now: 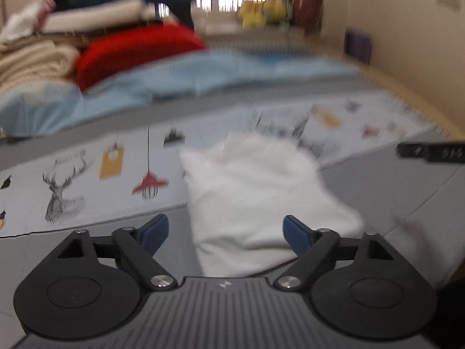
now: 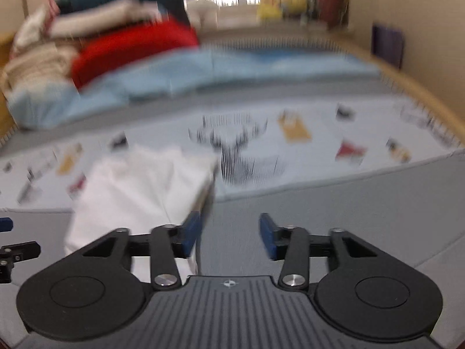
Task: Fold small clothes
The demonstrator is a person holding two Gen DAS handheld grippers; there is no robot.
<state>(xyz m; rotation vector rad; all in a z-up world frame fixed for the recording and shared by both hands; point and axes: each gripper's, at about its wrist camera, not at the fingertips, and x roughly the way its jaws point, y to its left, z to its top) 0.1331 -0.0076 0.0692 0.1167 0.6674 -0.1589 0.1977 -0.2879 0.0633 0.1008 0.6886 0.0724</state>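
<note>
claws (image 1: pixel 226 231) (image 2: pixel 230 234) wide open, empty, white garment (image 1: pixel 255 203) below

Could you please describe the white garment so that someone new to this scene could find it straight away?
Start at the bed, where a pale printed sheet with deer and lamp drawings meets a plain grey cover. The white garment lies across that border, just ahead of the open left gripper. It is the only plain white piece lying alone; the other clothes are piled far behind.

White garment, folded

White garment (image 1: pixel 261 203) (image 2: pixel 139 192): lies folded and slightly rumpled on the grey bed (image 1: pixel 392 192), partly overlapping the printed sheet (image 1: pixel 87 174).
</note>
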